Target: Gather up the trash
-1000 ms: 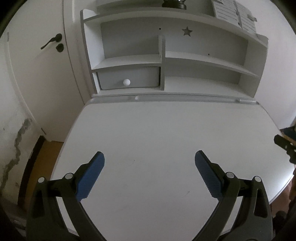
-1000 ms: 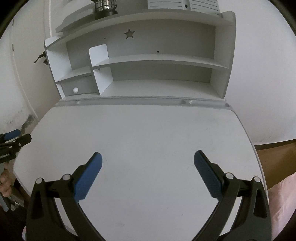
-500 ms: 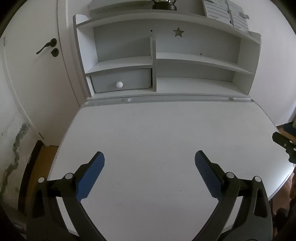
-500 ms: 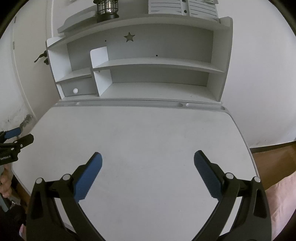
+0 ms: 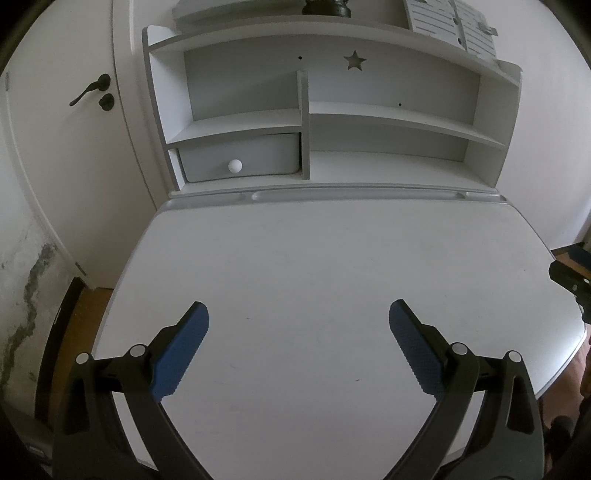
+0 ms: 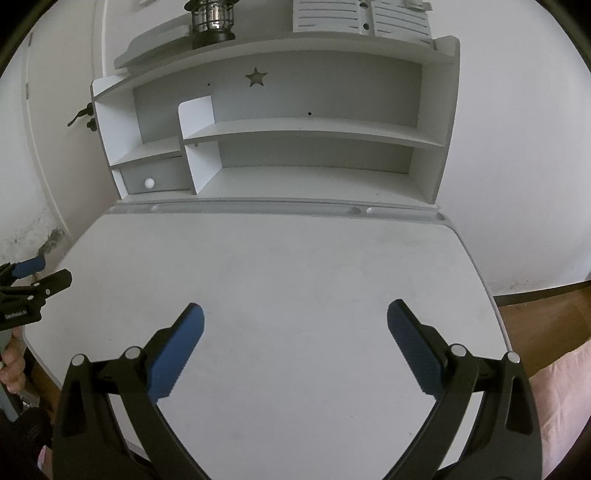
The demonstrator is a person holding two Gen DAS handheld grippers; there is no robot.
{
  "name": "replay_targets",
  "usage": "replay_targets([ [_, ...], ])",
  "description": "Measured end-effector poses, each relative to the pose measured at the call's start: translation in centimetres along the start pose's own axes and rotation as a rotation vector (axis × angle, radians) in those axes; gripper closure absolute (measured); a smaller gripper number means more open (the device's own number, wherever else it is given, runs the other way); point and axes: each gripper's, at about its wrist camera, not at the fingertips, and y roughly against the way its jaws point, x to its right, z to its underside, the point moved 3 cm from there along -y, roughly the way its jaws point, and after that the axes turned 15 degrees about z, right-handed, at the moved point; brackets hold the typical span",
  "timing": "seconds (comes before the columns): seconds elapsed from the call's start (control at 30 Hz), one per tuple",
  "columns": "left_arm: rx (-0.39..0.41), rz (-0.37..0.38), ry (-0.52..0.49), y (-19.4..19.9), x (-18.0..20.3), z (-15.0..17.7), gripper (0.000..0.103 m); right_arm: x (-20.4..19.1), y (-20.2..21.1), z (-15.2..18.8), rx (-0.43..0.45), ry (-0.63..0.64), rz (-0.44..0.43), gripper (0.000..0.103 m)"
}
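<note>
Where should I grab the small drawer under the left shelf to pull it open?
Grip the round white knob at the middle of the drawer front, coming straight in from the desk side; it is the only protruding part, and the left gripper is open.

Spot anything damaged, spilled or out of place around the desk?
Only the wall left of the desk: stained, cracked plaster low beside the door. The drawer is shut. Both the left gripper and right gripper hang open.

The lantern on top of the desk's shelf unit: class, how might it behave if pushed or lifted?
The lantern looks metal-caged, so probably rigid. It may enclose glass, hence fragile. Its dark round base looks broad, so it would likely slide rather than tip.
</note>
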Motion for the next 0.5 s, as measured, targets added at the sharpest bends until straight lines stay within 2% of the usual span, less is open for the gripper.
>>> replay_targets([
  [0.5,-0.005,-0.001,0.003,-0.06,-0.04,0.23,0.008,-0.16,0.00,0.07,0.002,0.001,0.005,0.007],
])
